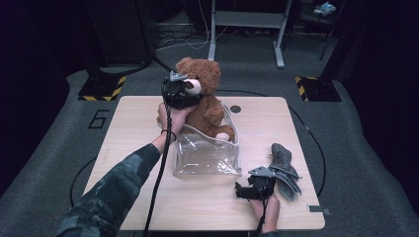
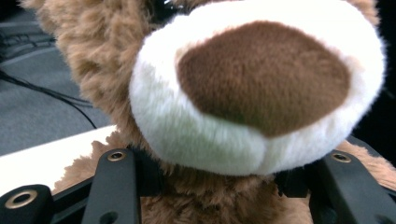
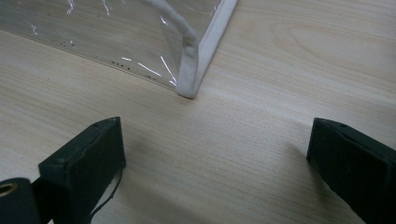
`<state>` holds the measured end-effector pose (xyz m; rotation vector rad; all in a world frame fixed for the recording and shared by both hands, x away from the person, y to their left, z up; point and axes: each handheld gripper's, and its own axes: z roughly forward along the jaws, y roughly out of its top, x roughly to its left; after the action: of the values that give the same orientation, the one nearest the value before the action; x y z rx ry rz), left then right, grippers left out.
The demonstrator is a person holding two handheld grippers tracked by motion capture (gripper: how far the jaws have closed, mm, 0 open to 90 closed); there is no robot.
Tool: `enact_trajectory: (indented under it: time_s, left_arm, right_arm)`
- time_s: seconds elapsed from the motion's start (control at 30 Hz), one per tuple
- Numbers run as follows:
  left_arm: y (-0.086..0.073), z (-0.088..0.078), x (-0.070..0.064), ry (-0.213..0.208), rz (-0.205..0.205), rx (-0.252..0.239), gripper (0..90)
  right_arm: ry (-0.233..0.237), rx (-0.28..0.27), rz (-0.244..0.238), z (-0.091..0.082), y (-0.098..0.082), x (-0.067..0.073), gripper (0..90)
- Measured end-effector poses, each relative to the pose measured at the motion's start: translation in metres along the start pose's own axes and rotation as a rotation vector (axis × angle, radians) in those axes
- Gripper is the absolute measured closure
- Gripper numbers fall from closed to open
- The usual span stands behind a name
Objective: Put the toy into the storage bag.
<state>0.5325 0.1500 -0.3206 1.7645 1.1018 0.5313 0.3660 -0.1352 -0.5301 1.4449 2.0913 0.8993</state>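
Teddy bear [image 1: 205,101] (neck in left claw [image 1: 190,95]) half inside clear pouch [image 1: 205,157].

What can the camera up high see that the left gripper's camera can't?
The high view takes in the clear bag the teddy bear sits in, the grey cloth, the right gripper resting on the table, and the person's sleeve.

The left gripper view gives a close look at the bear's white muzzle and brown nose, with its black jaws either side of the bear's neck.

Both show the bear, the left gripper and the table.
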Motion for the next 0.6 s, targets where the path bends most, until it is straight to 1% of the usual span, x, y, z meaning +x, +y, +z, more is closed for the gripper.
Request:
enact_trajectory:
  time_s: [0.1, 0.13, 0.17, 0.3, 0.33, 0.4, 0.43, 0.47, 0.5, 0.53, 0.57, 0.6]
  left_arm:
    - [-0.005, 0.000, 0.000, -0.015, 0.006, 0.033, 44.2]
    - [-0.008, -0.001, 0.000, -0.017, 0.004, 0.043, 43.6]
    - [-0.009, -0.001, 0.000, -0.020, 0.008, 0.057, 43.0]
    - [-0.019, -0.001, 0.000, -0.041, 0.024, 0.122, 38.8]
    - [-0.024, -0.001, 0.000, -0.051, 0.030, 0.146, 37.7]
    - [-0.030, -0.001, 0.002, -0.070, 0.034, 0.168, 36.0]
    - [-0.033, -0.002, 0.004, -0.090, 0.035, 0.185, 35.1]
    - [-0.036, -0.005, 0.005, -0.102, 0.032, 0.187, 34.0]
    - [-0.037, -0.008, 0.006, -0.111, 0.042, 0.179, 33.9]
    - [-0.038, -0.013, 0.007, -0.112, 0.063, 0.180, 32.9]
    - [-0.039, -0.017, 0.008, -0.114, 0.055, 0.174, 29.9]
    - [-0.040, -0.019, 0.009, -0.122, 0.059, 0.173, 29.7]
  right_arm:
    - [0.001, -0.001, -0.004, 0.000, 0.000, 0.000, 3.4]
    - [-0.006, -0.002, 0.004, 0.000, 0.000, 0.000, 3.4]
    - [0.000, 0.000, -0.001, 0.000, 0.000, 0.000, 3.4]
    - [-0.006, -0.002, 0.005, 0.000, 0.000, 0.000, 3.4]
    - [-0.007, -0.002, 0.005, 0.000, 0.000, 0.000, 3.4]
    - [-0.007, -0.002, 0.006, 0.000, 0.000, 0.000, 3.4]
    - [-0.007, -0.002, 0.005, 0.000, 0.000, 0.000, 3.4]
    - [-0.006, -0.002, 0.005, 0.000, 0.000, 0.000, 3.4]
    - [-0.007, -0.002, 0.006, 0.000, 0.000, 0.000, 3.4]
    - [-0.009, -0.005, 0.005, 0.001, 0.000, 0.000, 3.4]
    - [-0.009, -0.005, 0.004, 0.001, 0.000, 0.000, 3.4]
    - [-0.012, -0.006, 0.005, 0.001, 0.000, 0.000, 3.4]
